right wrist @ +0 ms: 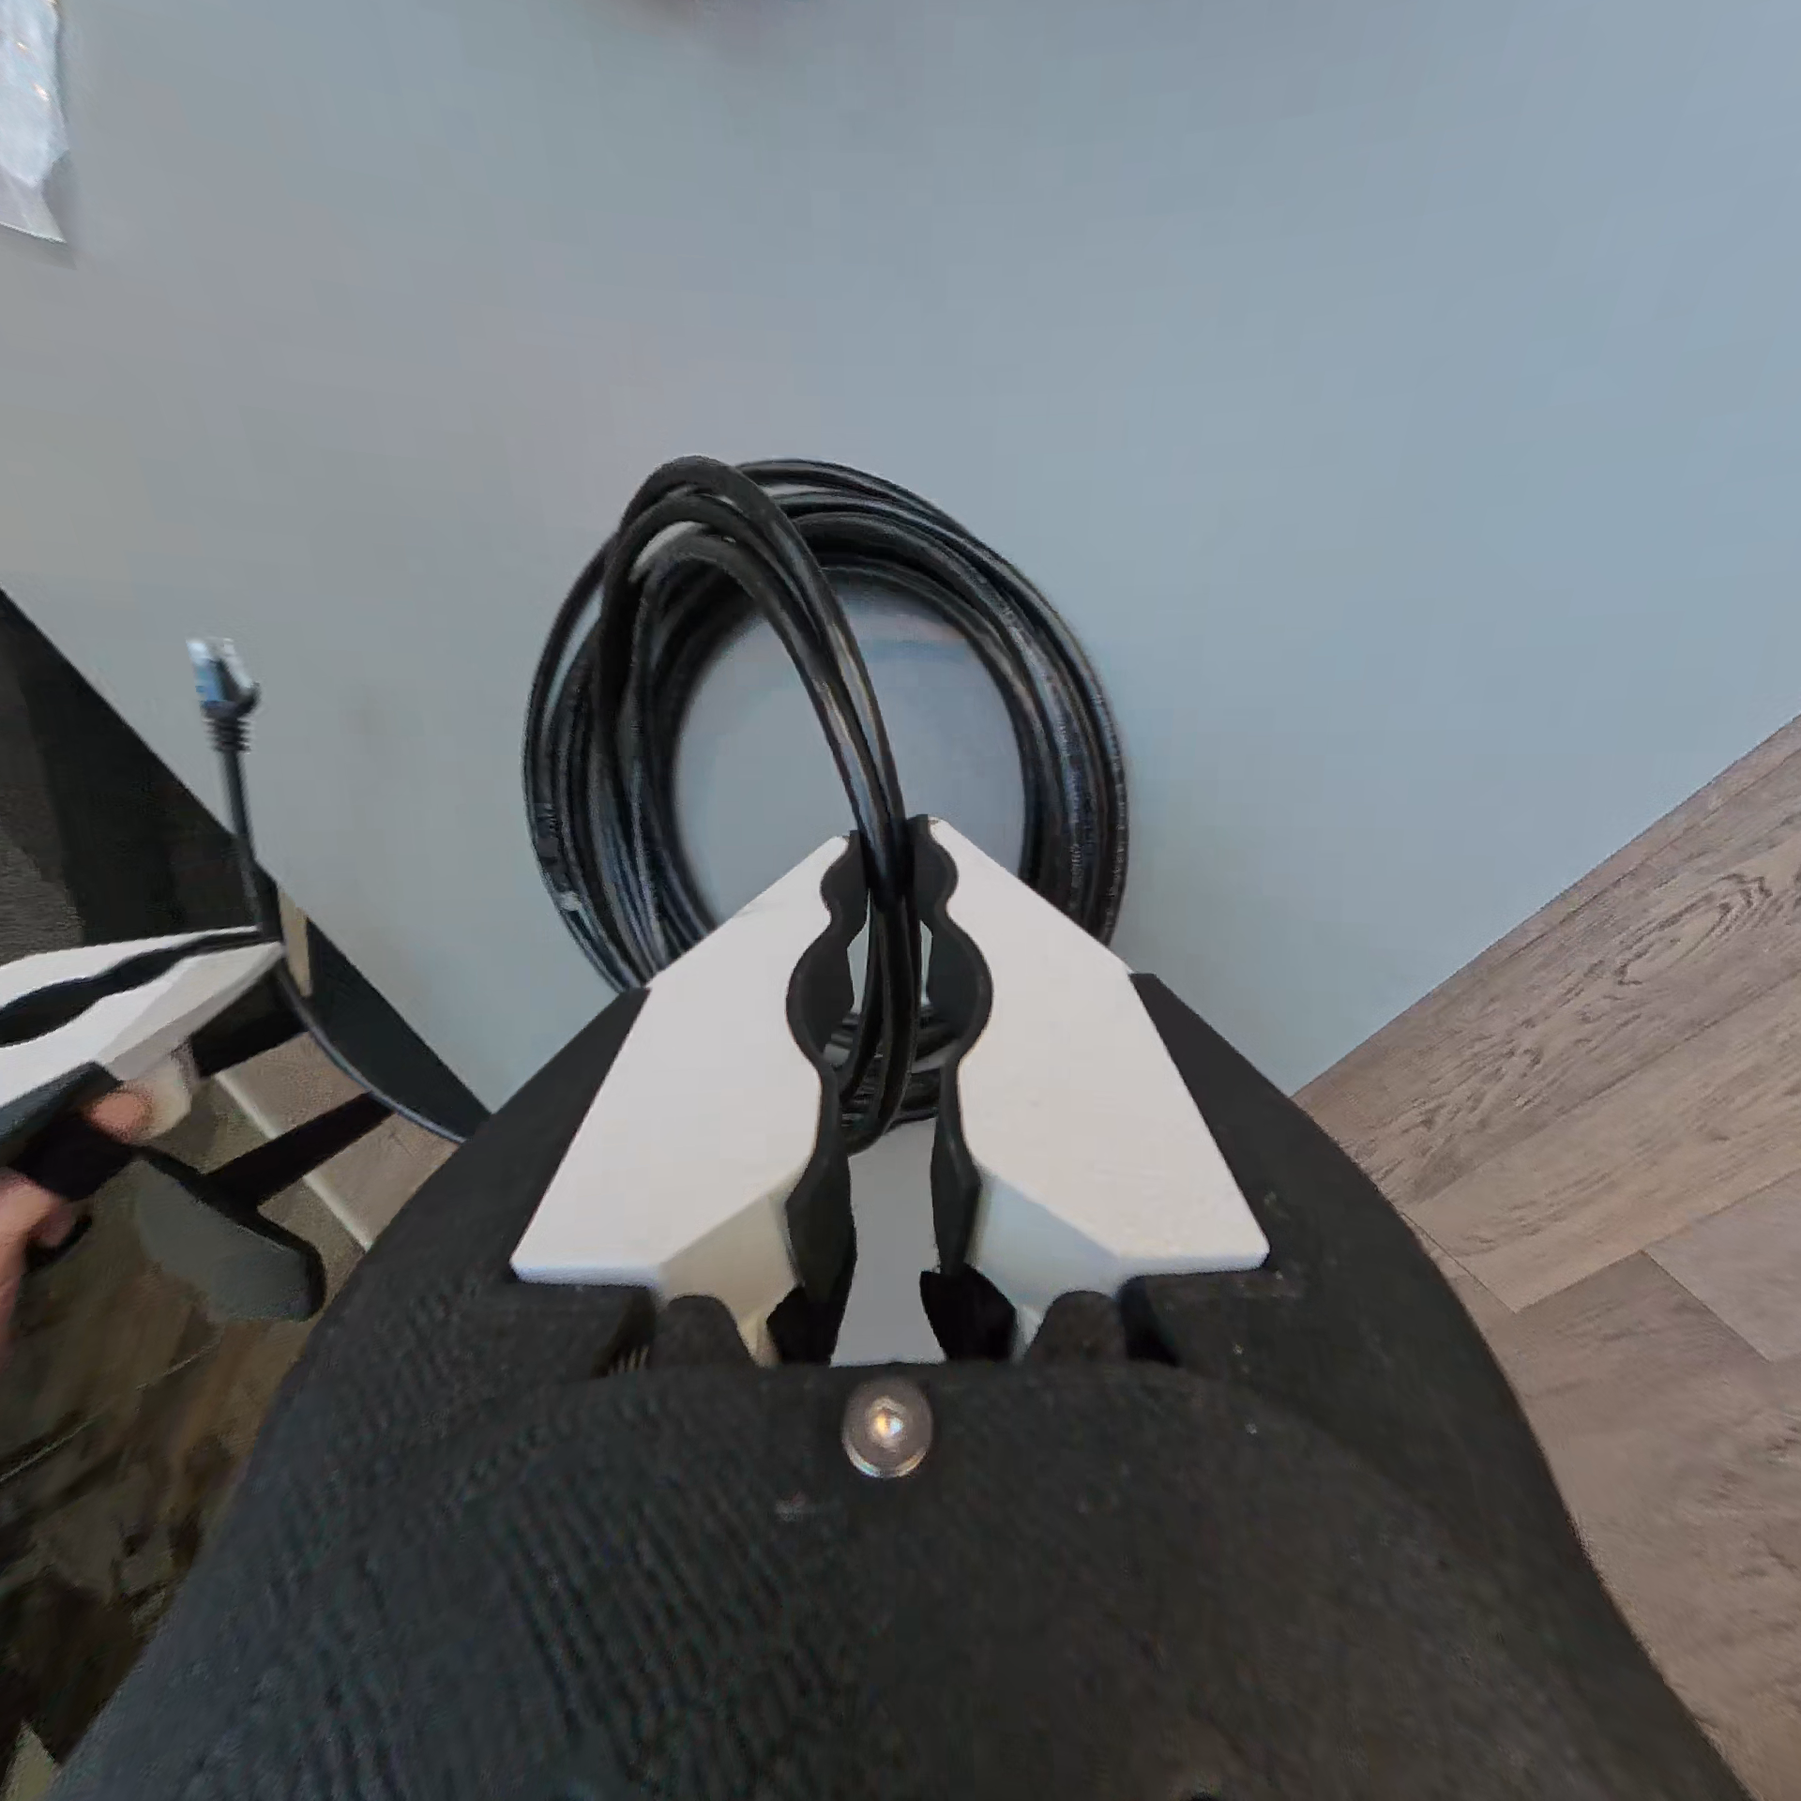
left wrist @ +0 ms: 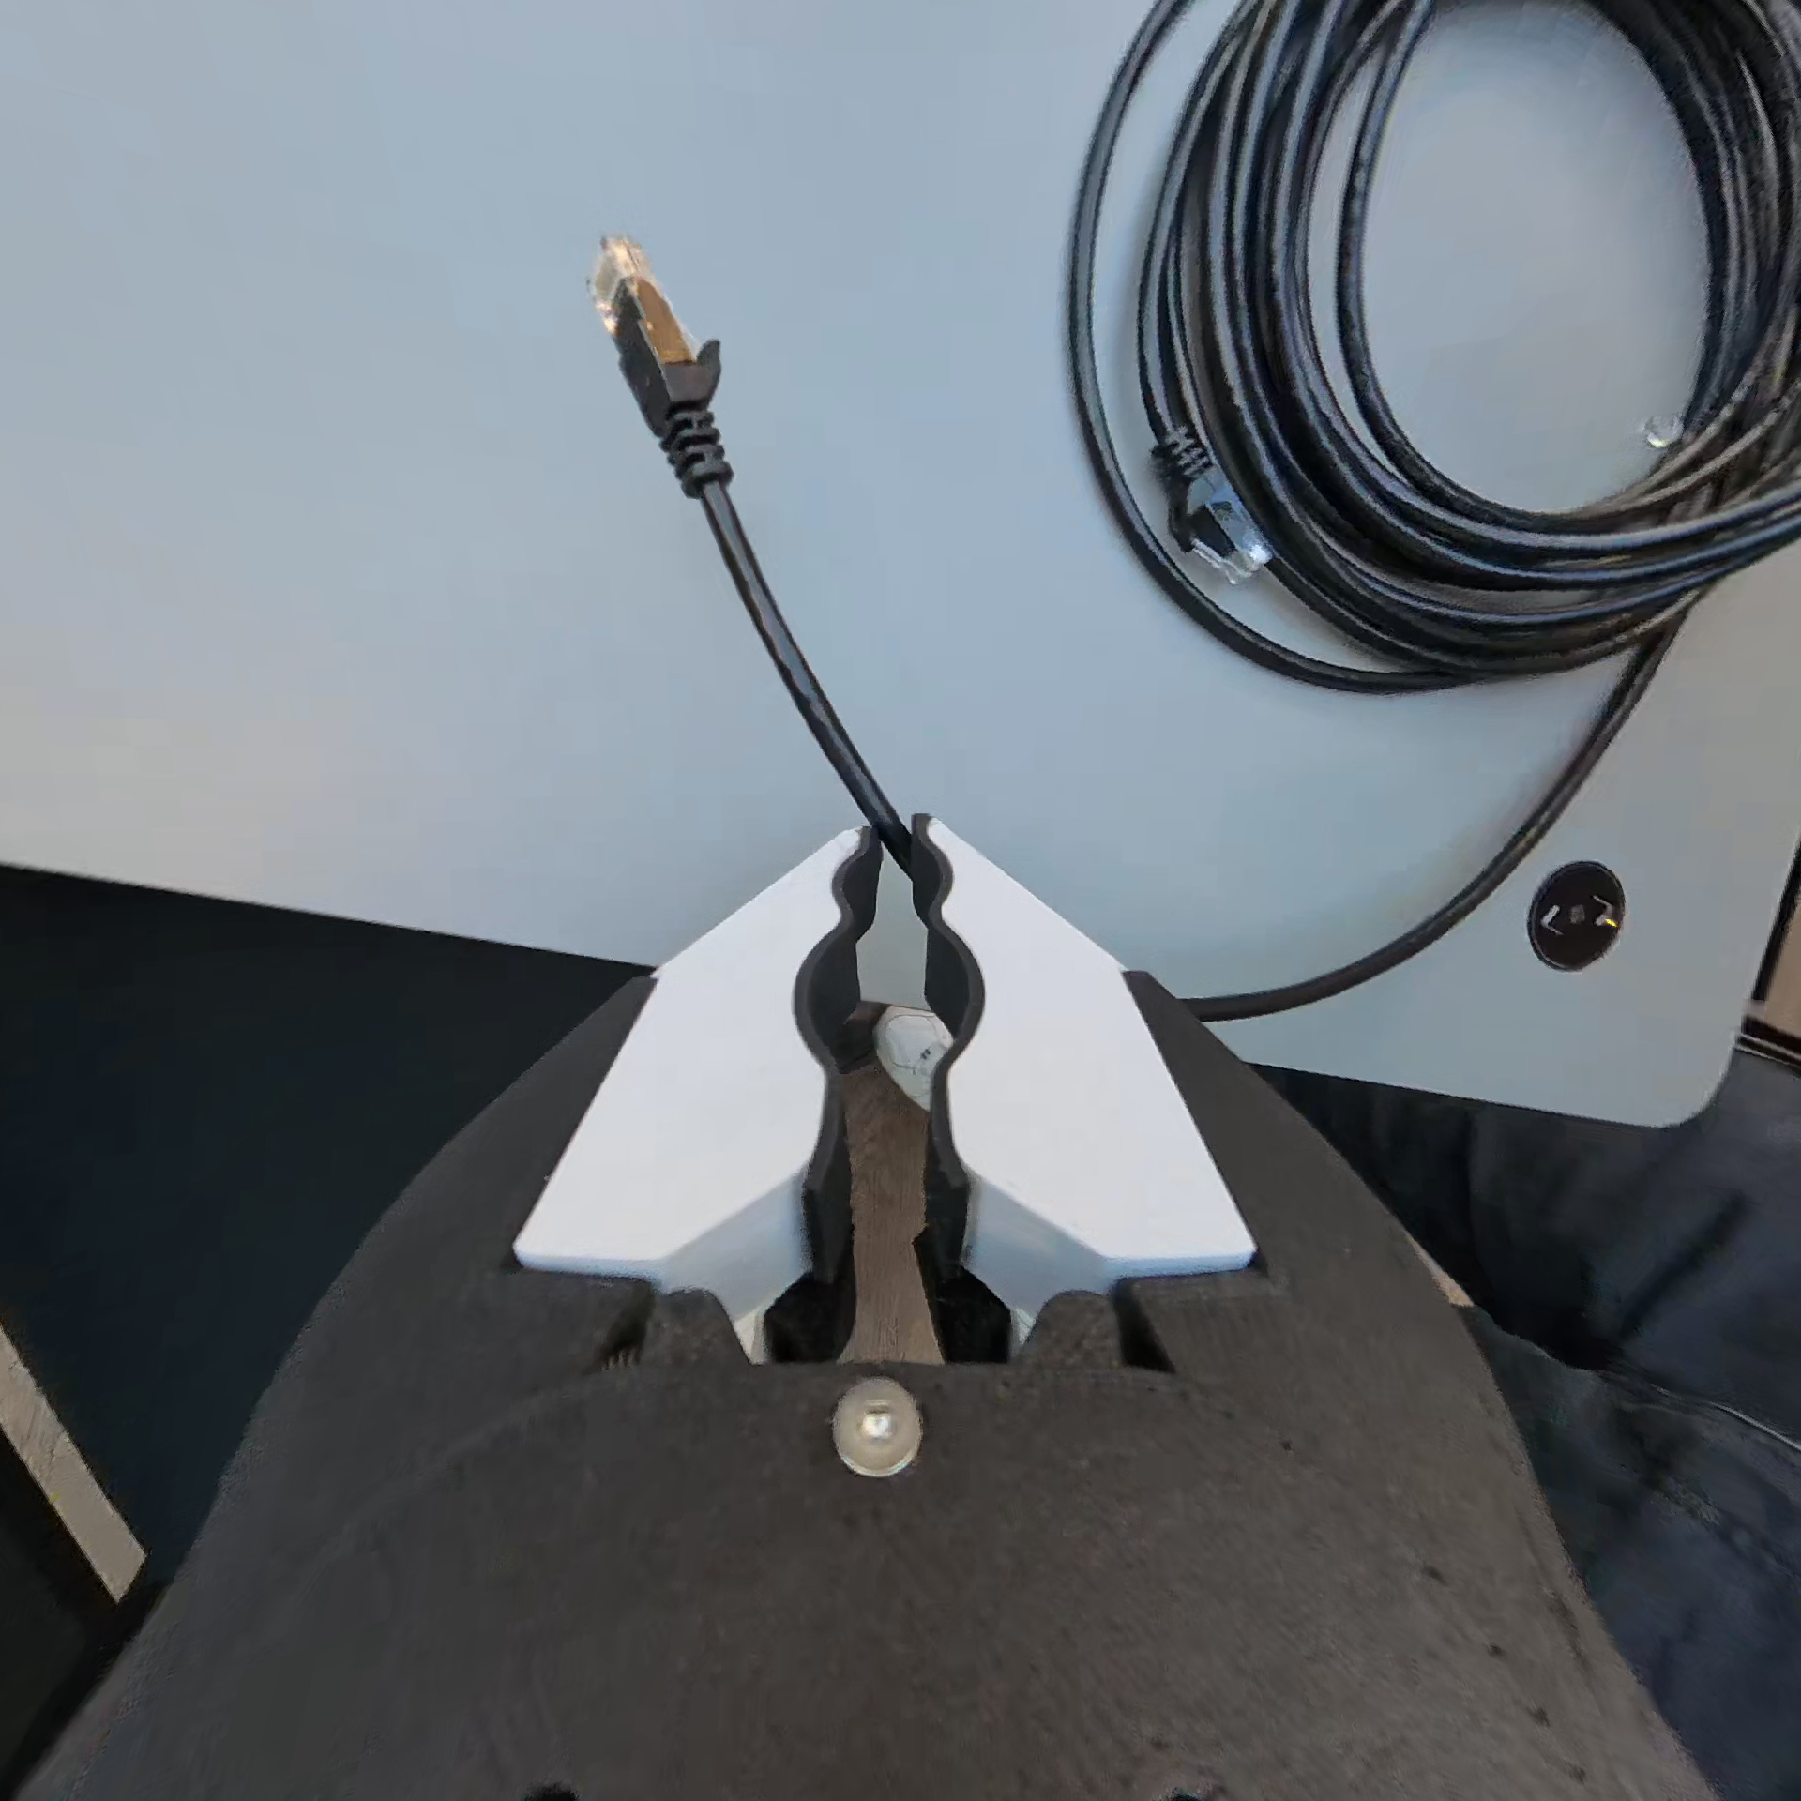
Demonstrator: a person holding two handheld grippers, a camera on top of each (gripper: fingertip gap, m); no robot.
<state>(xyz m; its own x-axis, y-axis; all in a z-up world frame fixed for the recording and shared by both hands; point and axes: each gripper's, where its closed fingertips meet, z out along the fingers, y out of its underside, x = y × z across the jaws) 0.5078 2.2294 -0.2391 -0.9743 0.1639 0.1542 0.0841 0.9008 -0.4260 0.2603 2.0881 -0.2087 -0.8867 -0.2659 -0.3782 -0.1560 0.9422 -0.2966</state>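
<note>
A long black network cable lies coiled (left wrist: 1462, 370) on a pale grey table (left wrist: 341, 487). My left gripper (left wrist: 895, 840) is shut on the cable's free end (left wrist: 780, 633), whose plug (left wrist: 648, 317) with a clear tip sticks up and away from the fingertips. The cable's other plug (left wrist: 1213, 517) lies inside the coil. My right gripper (right wrist: 885, 840) is shut on a few loops (right wrist: 780, 624) lifted up from the coil (right wrist: 1053, 702). The left gripper (right wrist: 146, 1004) also shows at the left of the right wrist view, with the plug (right wrist: 222, 682) above it.
A round black button (left wrist: 1577, 928) sits near the table's rounded corner. A wood-pattern floor (right wrist: 1559, 1072) lies beyond the table's right edge. A person's hand (right wrist: 39, 1199) grips the left tool. A clear plastic bag (right wrist: 29, 117) lies at the far left of the table. My right fingertips sit around 30 cm from my left ones.
</note>
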